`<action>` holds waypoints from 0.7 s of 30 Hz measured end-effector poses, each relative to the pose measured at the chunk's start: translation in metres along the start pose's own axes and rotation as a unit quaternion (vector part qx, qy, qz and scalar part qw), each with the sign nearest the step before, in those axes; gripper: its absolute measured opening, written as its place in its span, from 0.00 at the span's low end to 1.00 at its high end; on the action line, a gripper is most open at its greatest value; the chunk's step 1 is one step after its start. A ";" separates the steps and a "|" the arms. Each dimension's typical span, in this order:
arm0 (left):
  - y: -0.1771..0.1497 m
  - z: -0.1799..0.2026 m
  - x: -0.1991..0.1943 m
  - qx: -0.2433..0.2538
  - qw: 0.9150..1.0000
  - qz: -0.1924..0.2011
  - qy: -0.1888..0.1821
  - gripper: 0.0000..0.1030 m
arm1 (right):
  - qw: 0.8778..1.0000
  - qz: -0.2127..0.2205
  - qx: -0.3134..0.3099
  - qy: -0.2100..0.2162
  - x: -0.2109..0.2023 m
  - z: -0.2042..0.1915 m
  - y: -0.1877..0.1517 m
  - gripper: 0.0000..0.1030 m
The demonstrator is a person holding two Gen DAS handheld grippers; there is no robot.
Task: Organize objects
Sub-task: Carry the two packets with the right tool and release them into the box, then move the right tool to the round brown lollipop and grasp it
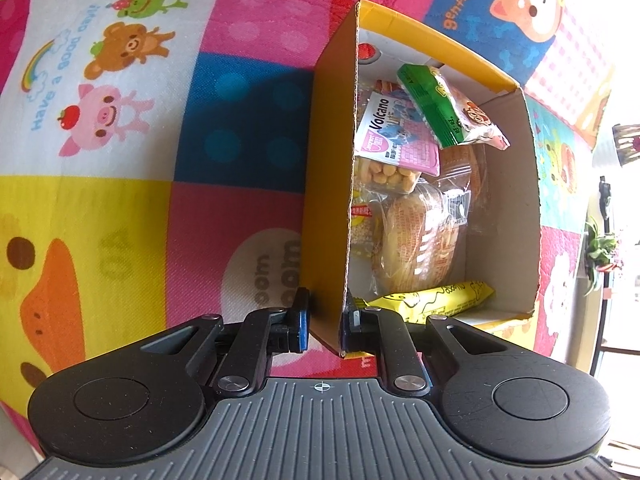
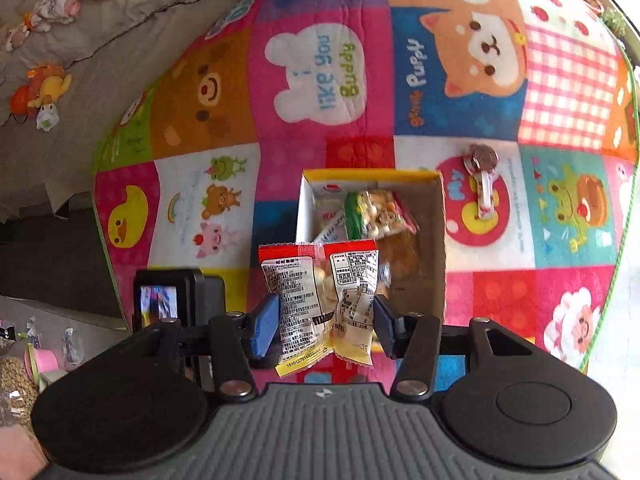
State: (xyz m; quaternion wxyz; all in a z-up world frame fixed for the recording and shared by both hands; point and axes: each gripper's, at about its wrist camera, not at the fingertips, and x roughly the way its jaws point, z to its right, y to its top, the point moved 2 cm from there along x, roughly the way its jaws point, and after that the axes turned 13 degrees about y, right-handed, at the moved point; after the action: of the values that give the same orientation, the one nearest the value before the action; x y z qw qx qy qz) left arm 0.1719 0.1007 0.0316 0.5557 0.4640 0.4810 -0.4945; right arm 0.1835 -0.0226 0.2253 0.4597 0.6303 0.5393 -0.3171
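A yellow cardboard box (image 1: 328, 168) lies on a colourful play mat and holds several snack packets, among them a green packet (image 1: 444, 108), a Volcano packet (image 1: 396, 136) and a yellow bar (image 1: 436, 300). My left gripper (image 1: 325, 320) is shut on the box's near left wall. My right gripper (image 2: 325, 322) is shut on a red-topped clear snack packet (image 2: 324, 300) and holds it above the mat, in front of the box (image 2: 436, 240). The left gripper's camera body (image 2: 176, 300) shows at the left of the right wrist view.
A wrapped lollipop (image 2: 482, 176) lies on the mat right of the box. The mat (image 2: 328, 76) has cartoon animal squares. Plush toys (image 2: 40, 96) and clothes lie on the grey floor at far left. A potted plant (image 1: 600, 248) stands at the right.
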 end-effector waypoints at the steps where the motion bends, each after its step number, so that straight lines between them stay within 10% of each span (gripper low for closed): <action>1: 0.000 0.000 0.000 -0.004 1.000 -0.002 0.000 0.16 | 1.000 0.006 -0.007 0.001 0.003 -0.002 0.010 0.49; 9: 0.002 -0.001 0.001 -0.023 1.000 -0.013 0.006 0.16 | 1.000 0.016 0.001 -0.005 0.012 0.035 0.035 0.67; 21: 0.003 0.020 0.007 -0.042 0.996 -0.025 0.070 0.13 | 0.994 -0.032 0.058 -0.088 -0.007 0.208 -0.064 0.67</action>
State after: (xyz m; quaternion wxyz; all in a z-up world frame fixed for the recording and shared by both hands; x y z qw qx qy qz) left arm 0.1767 0.0803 0.0271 0.5271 0.4619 0.5504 -0.4538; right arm 0.1402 -0.2171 0.1382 0.4576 0.6079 0.4976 -0.4165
